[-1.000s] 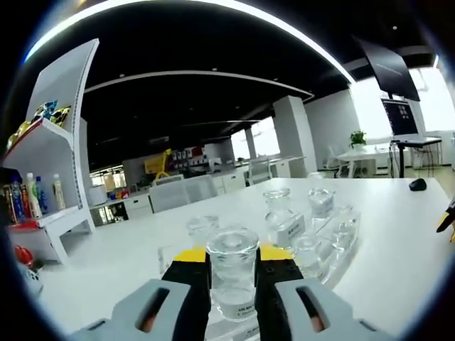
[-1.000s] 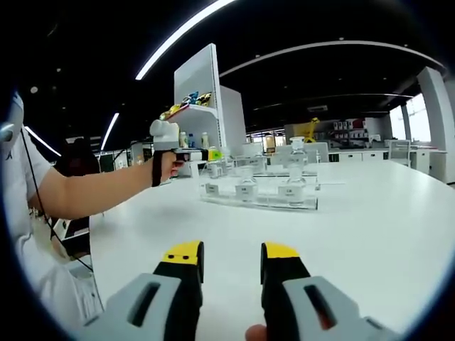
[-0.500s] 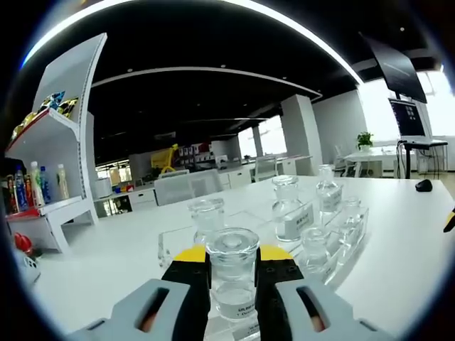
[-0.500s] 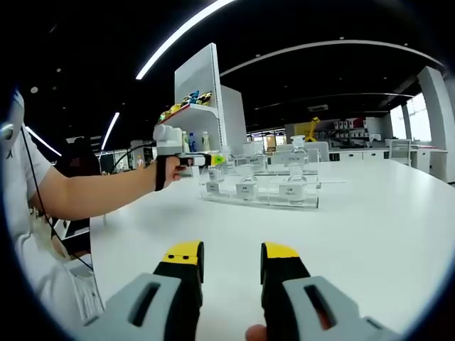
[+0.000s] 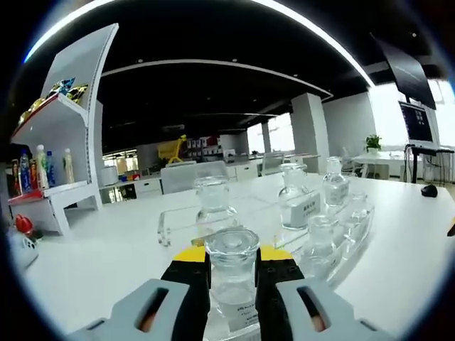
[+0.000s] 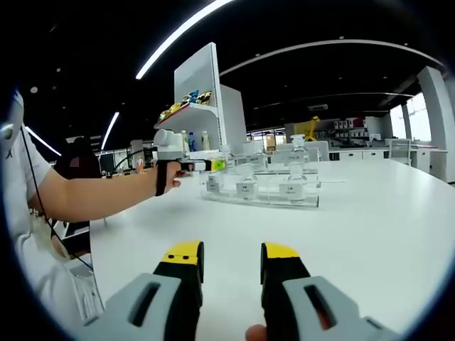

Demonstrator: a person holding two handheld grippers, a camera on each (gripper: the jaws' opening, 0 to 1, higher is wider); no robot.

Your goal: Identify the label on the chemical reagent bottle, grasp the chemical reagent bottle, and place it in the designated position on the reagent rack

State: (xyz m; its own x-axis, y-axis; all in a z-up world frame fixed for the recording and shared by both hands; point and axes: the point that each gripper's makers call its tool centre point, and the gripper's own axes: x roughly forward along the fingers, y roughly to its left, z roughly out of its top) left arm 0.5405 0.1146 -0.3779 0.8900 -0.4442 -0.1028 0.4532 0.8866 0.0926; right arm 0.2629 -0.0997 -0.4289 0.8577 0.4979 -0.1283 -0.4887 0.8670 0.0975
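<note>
Nearing the clear acrylic reagent rack since a second ago, the left claw clamps a clear glass stoppered reagent bottle; placement looks imminent. The right claw hangs empty, jaws narrowly parted, above the white table.

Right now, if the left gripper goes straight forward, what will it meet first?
Probably the clear rack: the left gripper, shut on a small glass bottle, points at it, roughly toward a larger bottle standing there. Depth is unclear.
</note>
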